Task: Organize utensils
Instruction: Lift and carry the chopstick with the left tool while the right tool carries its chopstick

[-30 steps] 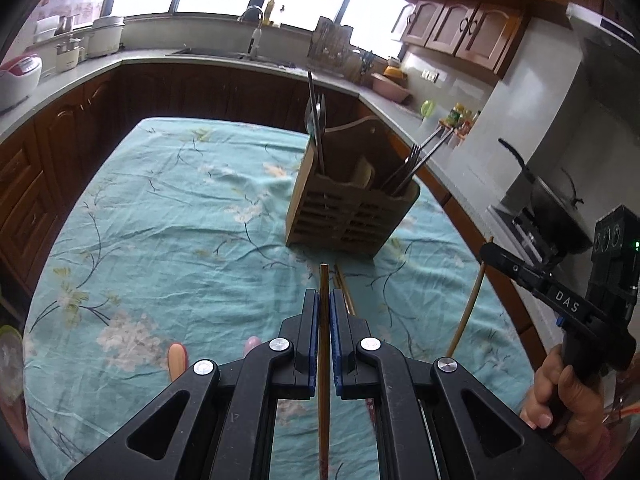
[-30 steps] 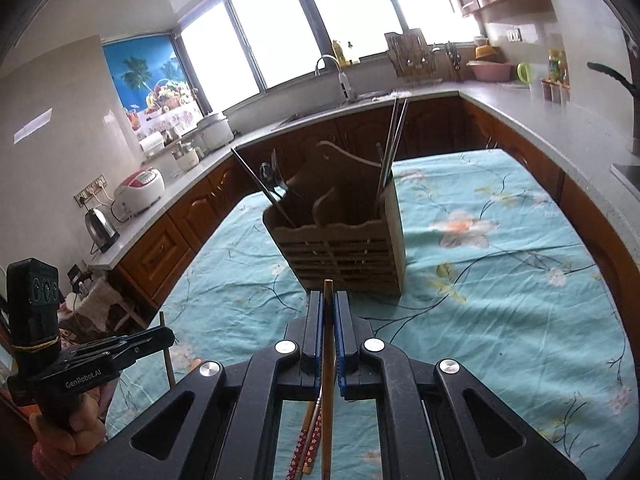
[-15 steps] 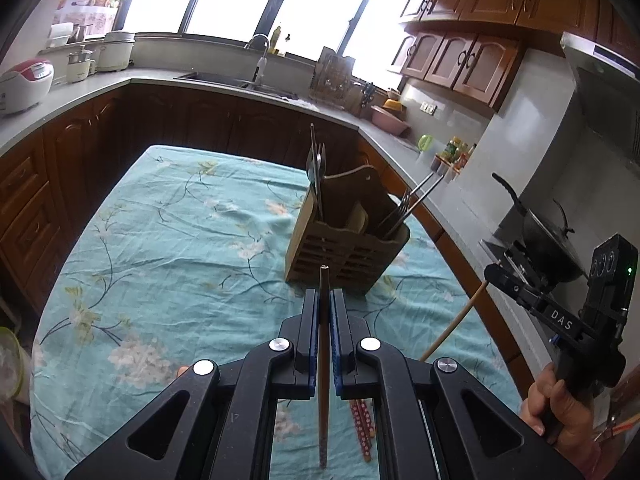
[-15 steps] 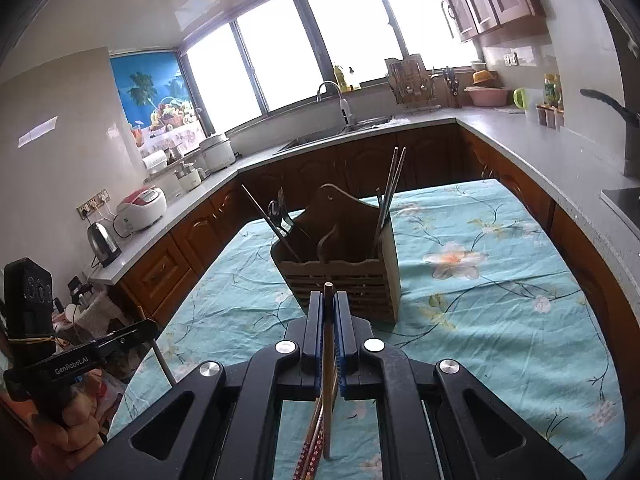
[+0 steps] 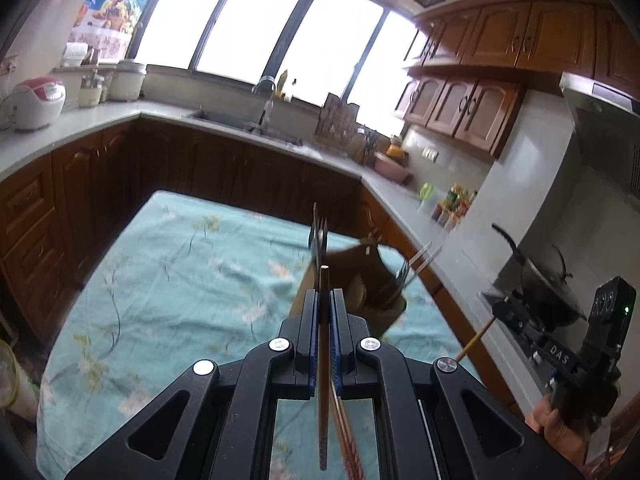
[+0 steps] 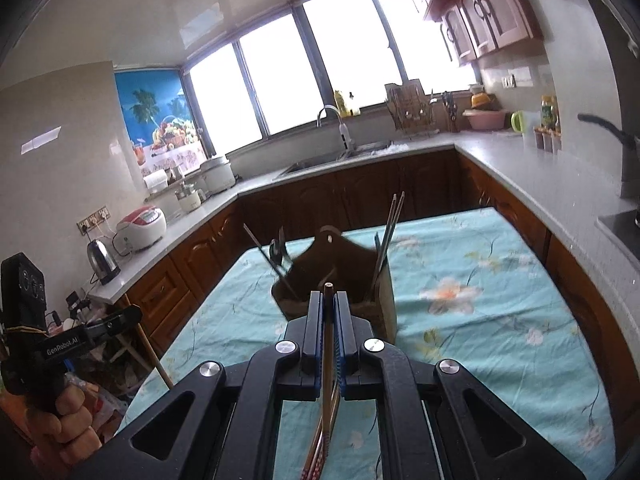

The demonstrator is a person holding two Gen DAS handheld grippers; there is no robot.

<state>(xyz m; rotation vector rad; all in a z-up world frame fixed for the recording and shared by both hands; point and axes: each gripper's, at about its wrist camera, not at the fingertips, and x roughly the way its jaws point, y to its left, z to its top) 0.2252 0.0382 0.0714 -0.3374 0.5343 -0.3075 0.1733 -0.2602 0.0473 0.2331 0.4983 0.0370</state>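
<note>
We find one slim brown wooden chopstick (image 5: pixel 323 320) pinched upright in our left gripper (image 5: pixel 324 300), another slim wooden chopstick (image 6: pixel 329 320) likewise in our right gripper (image 6: pixel 328 300). Both hang above the slatted brown wooden utensil caddy (image 6: pixel 340 264) on the floral teal tablecloth (image 6: pixel 480 300), apparently held vertical for dropping into a compartment.

A wooden utensil caddy (image 6: pixel 336 280), bristling with upright chopsticks (image 6: pixel 390 232) and cutlery, blocks the near centre of the tablecloth (image 6: pixel 480 300), with open cloth stretching to its left and right.
</note>
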